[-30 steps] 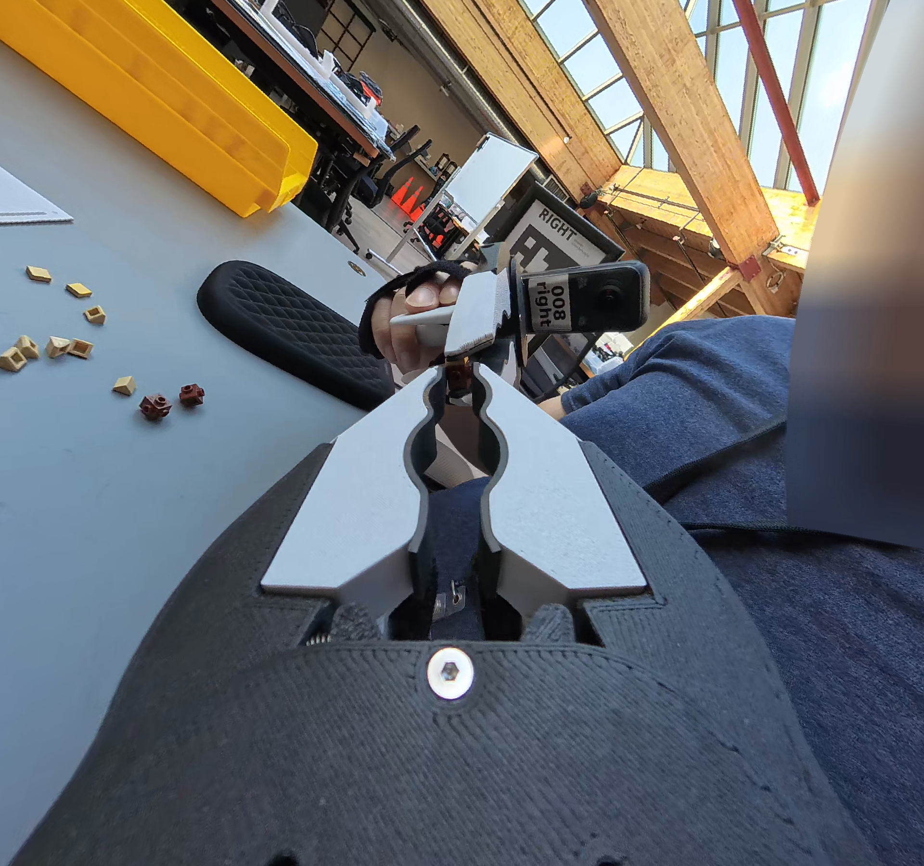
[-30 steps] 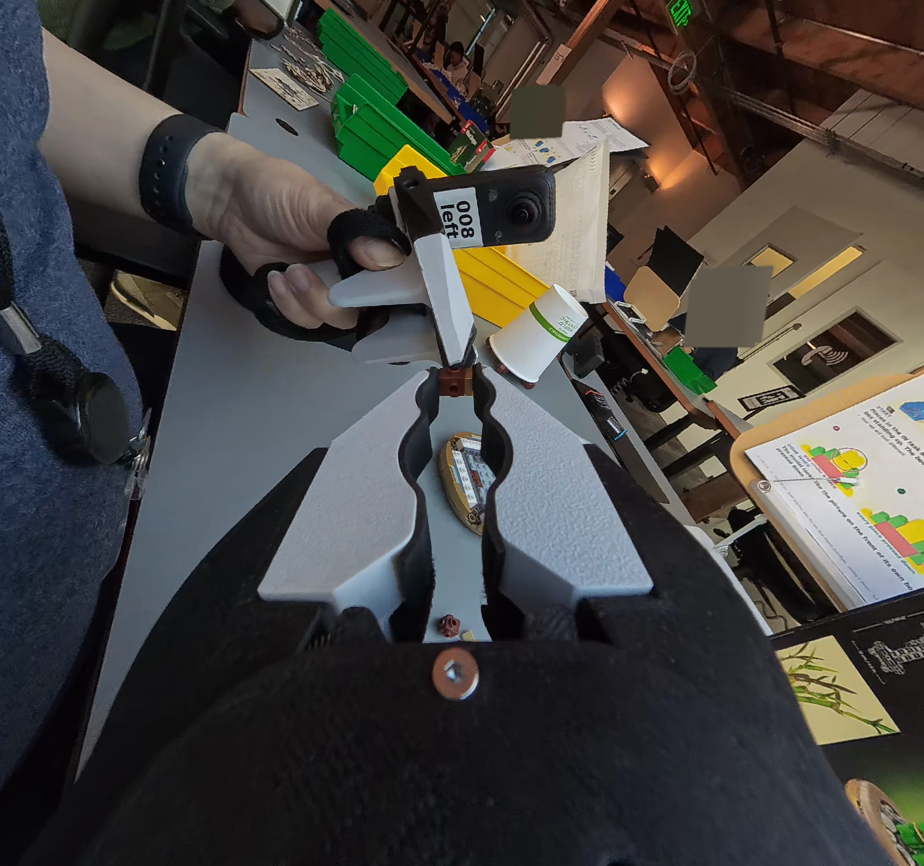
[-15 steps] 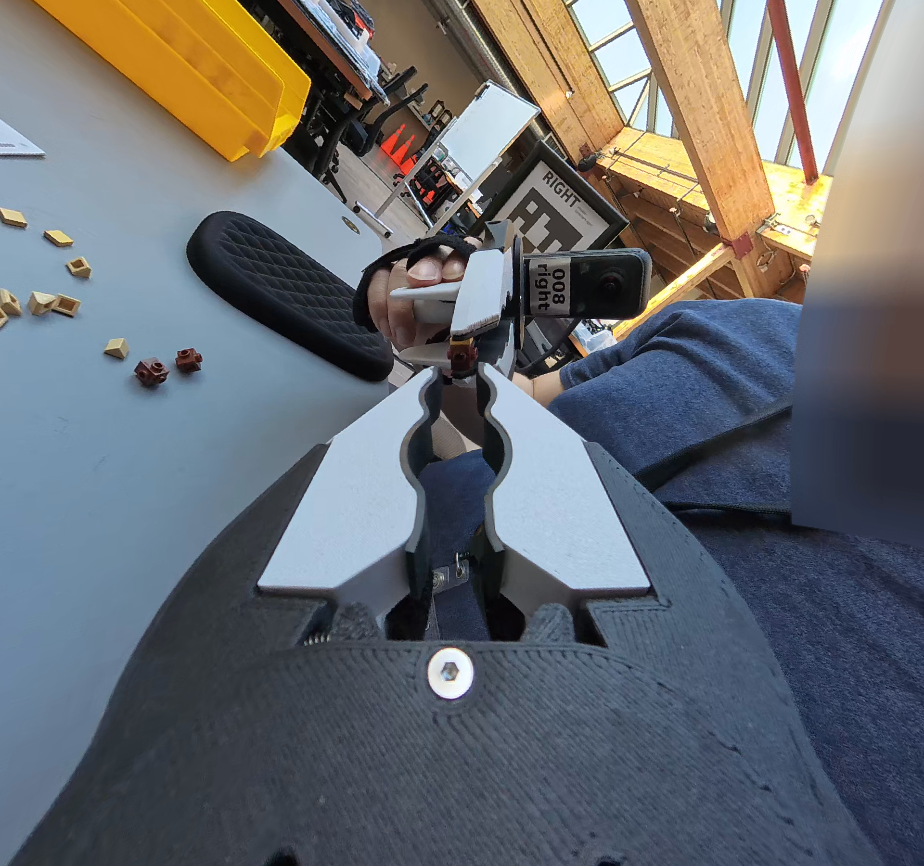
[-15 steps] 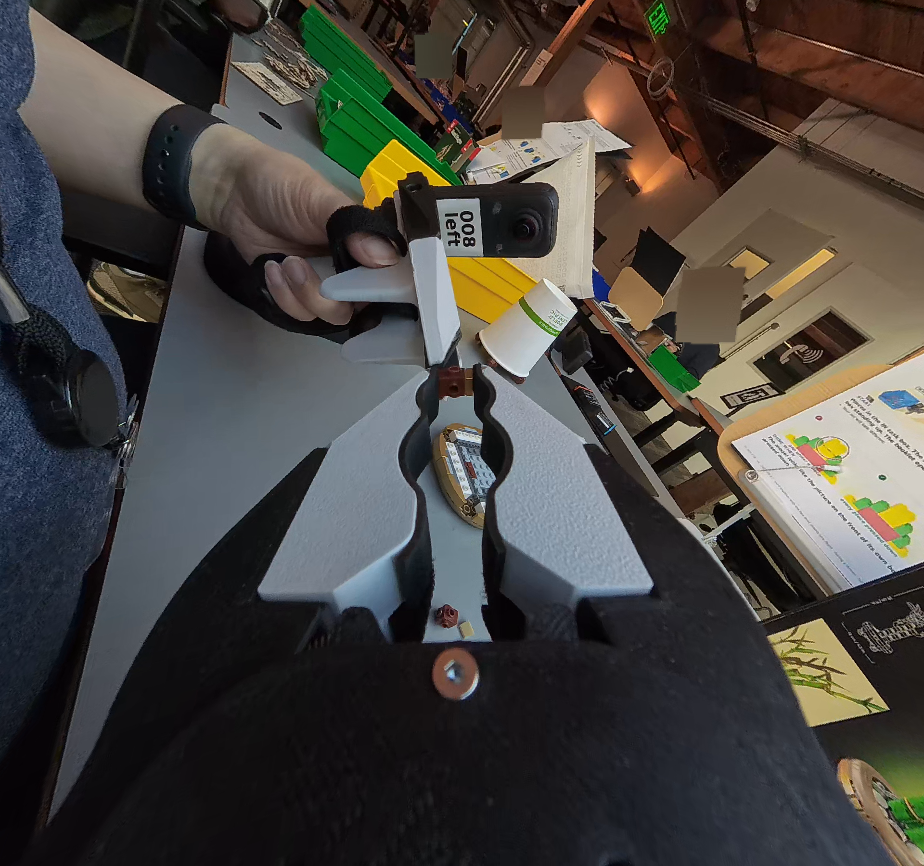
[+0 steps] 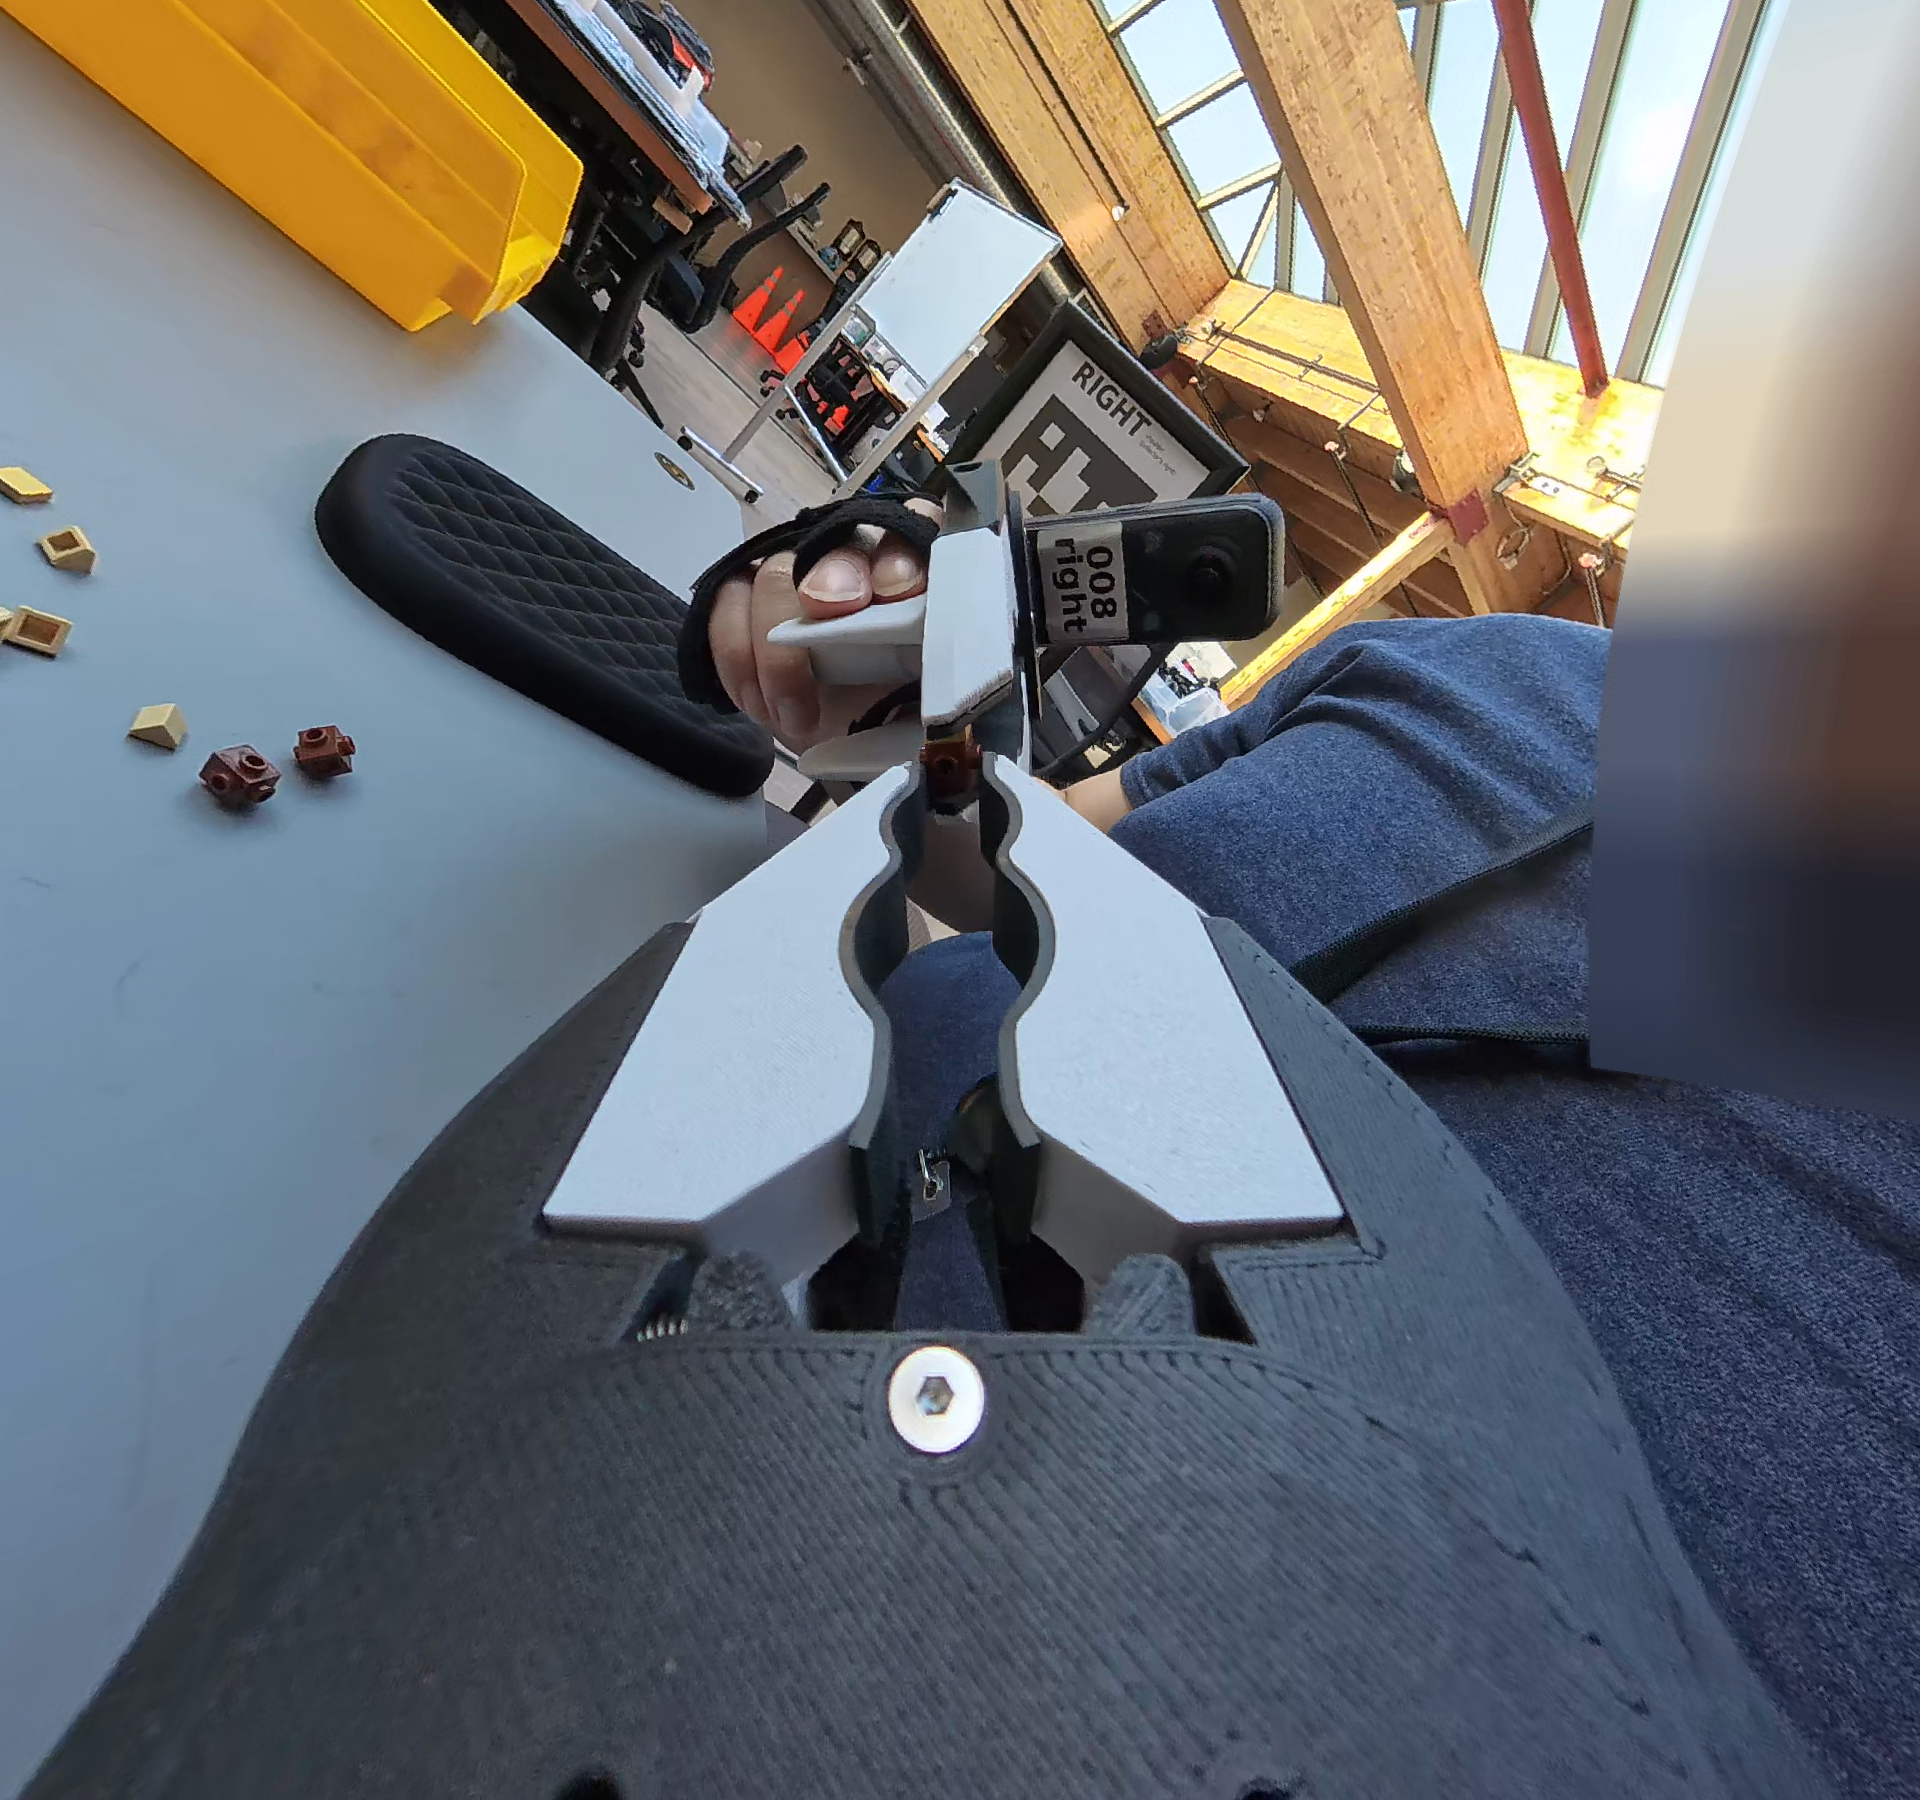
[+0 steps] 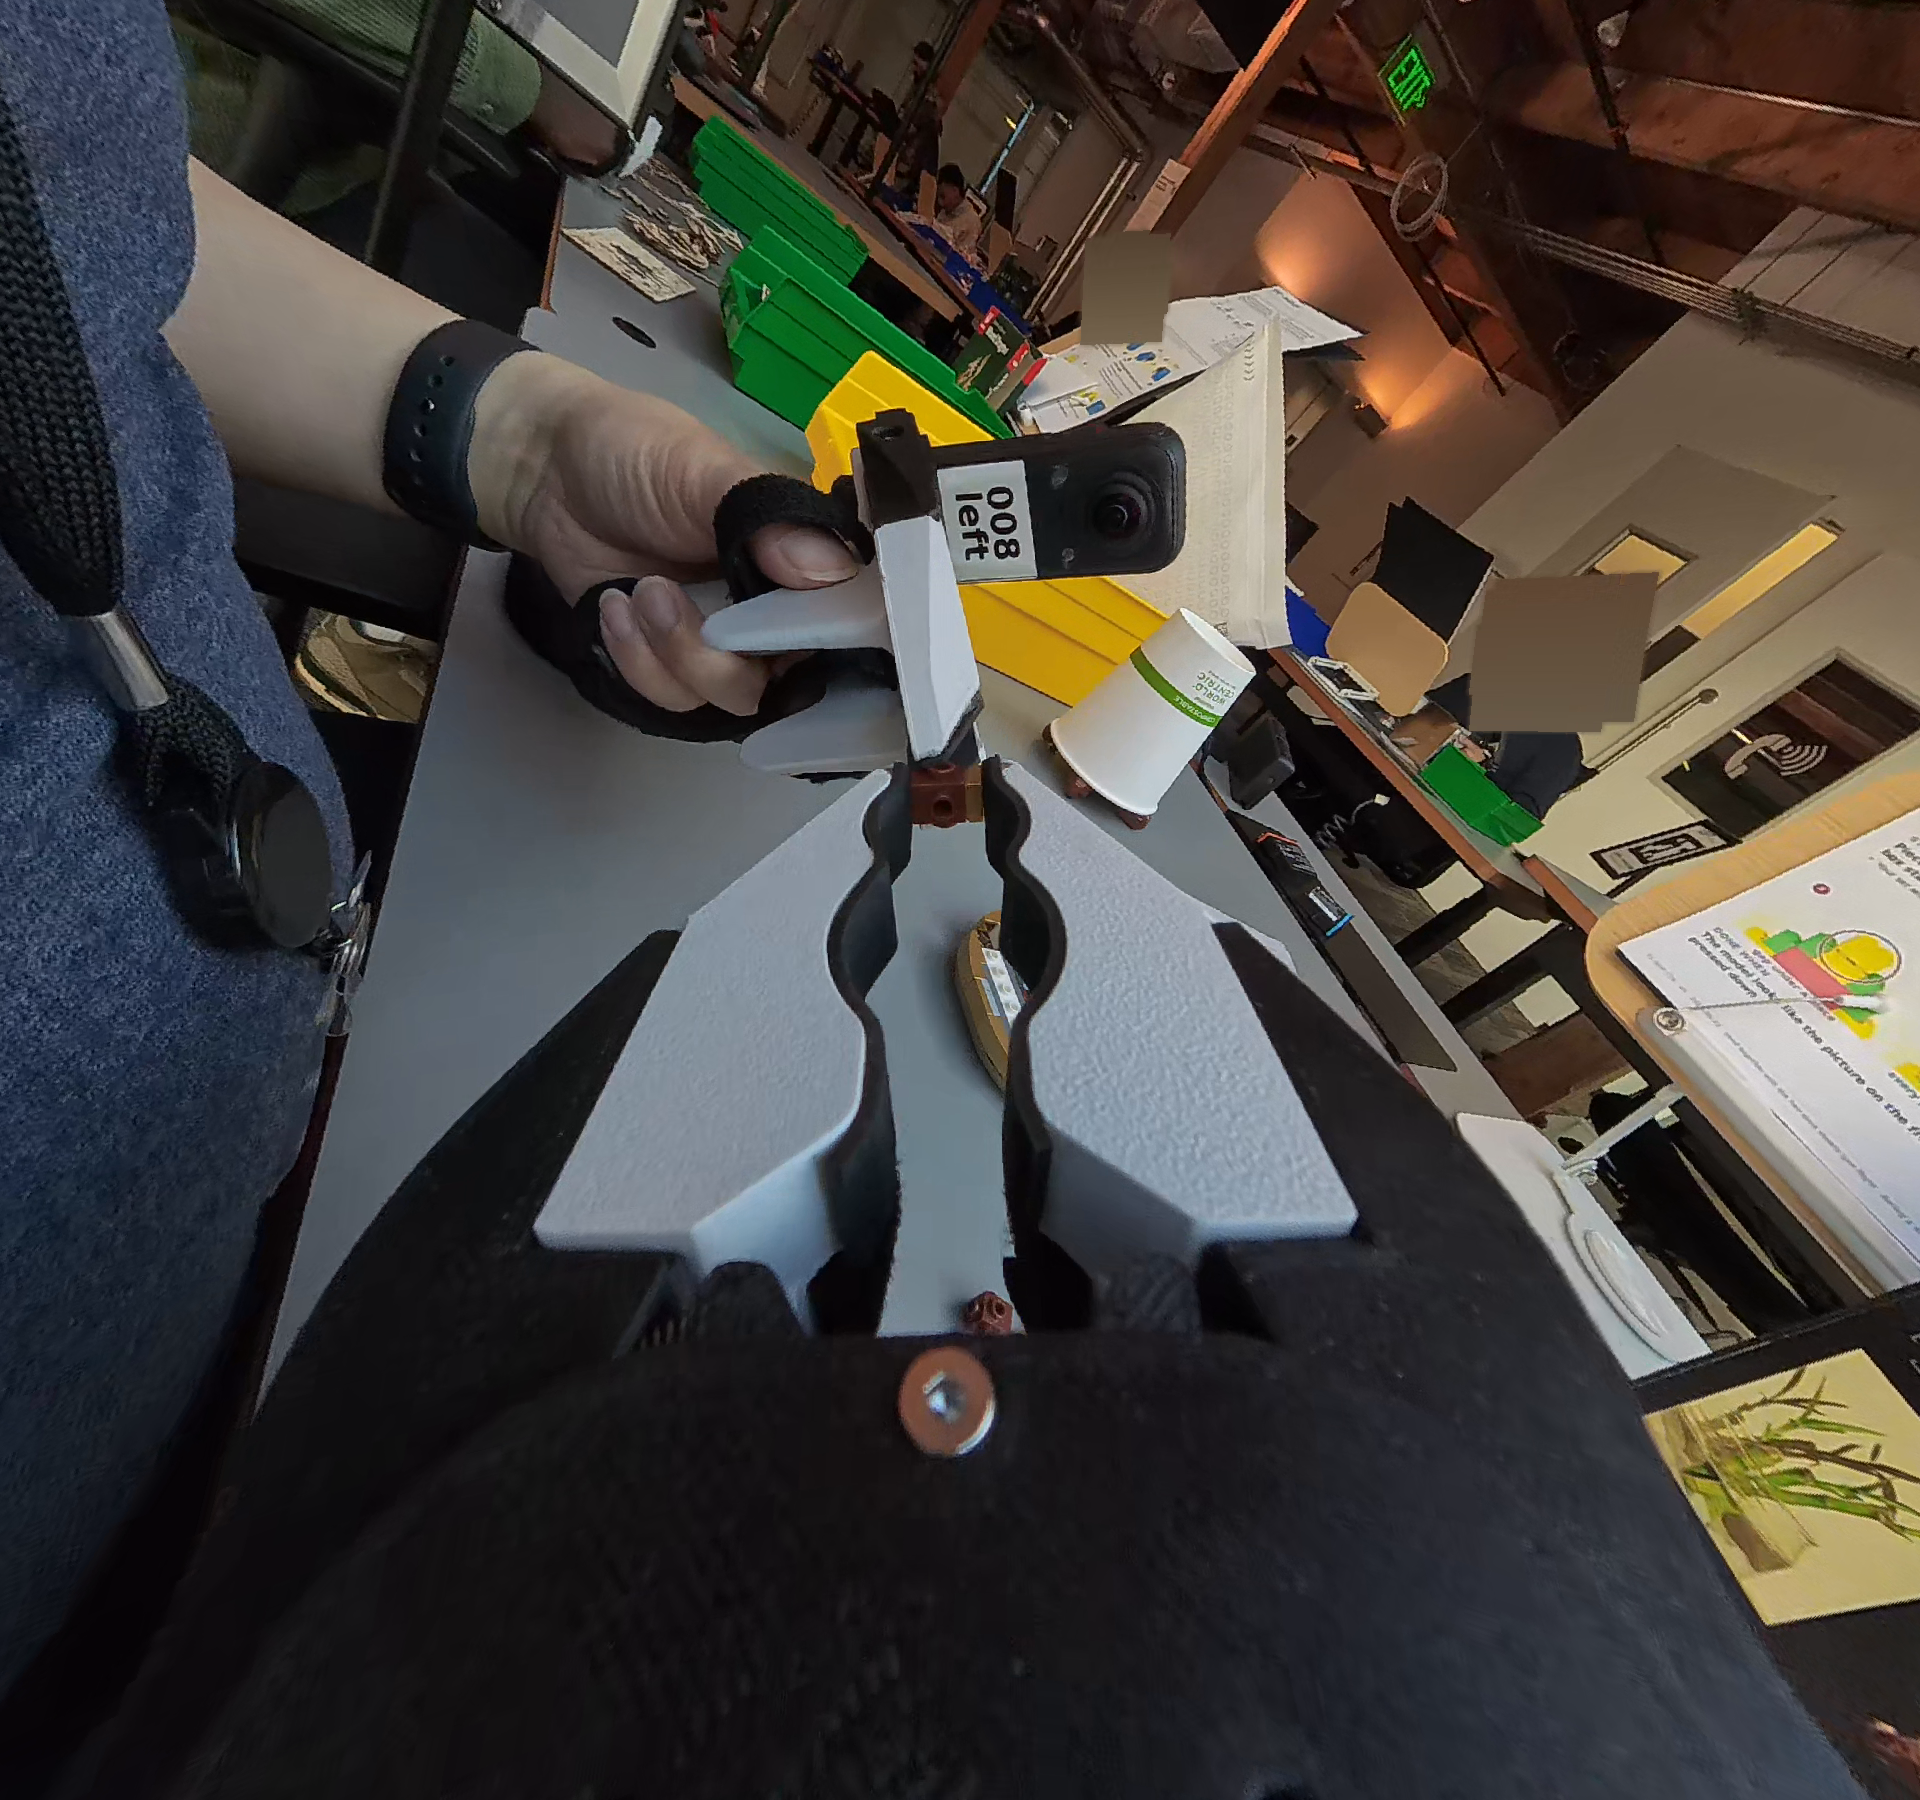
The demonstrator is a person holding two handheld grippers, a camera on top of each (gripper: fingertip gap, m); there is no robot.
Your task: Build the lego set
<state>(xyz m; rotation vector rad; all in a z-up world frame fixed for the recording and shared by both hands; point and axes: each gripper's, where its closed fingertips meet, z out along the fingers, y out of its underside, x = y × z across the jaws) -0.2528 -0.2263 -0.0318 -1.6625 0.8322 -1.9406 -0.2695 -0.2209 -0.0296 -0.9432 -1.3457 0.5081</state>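
Note:
My right gripper [image 6: 943,796] is shut on a small brown brick [image 6: 943,800] and holds it in the air above the grey table [image 6: 582,877]. My left gripper [image 5: 951,776] faces it tip to tip. Its jaws stand a narrow gap apart with the same brown brick [image 5: 945,765] between the tips; I cannot tell whether they clamp it. In the right wrist view the left gripper's fingertip [image 6: 940,711] touches the brick from above. A round tan build [image 6: 987,1002] lies on the table below.
Two loose brown bricks [image 5: 239,776] and several tan pieces [image 5: 158,727] lie on the table beside a black wrist rest [image 5: 540,607] and a yellow bin [image 5: 312,109]. An upturned paper cup [image 6: 1153,722], green bins [image 6: 800,316] and an instruction sheet [image 6: 1818,1023] stand farther off. My two grippers' fingertips are within a few centimetres of each other.
Half a second ago the brick in the right gripper sat just beyond my left fingertips. The two grippers have closed in, and the brick is between the left tips again.

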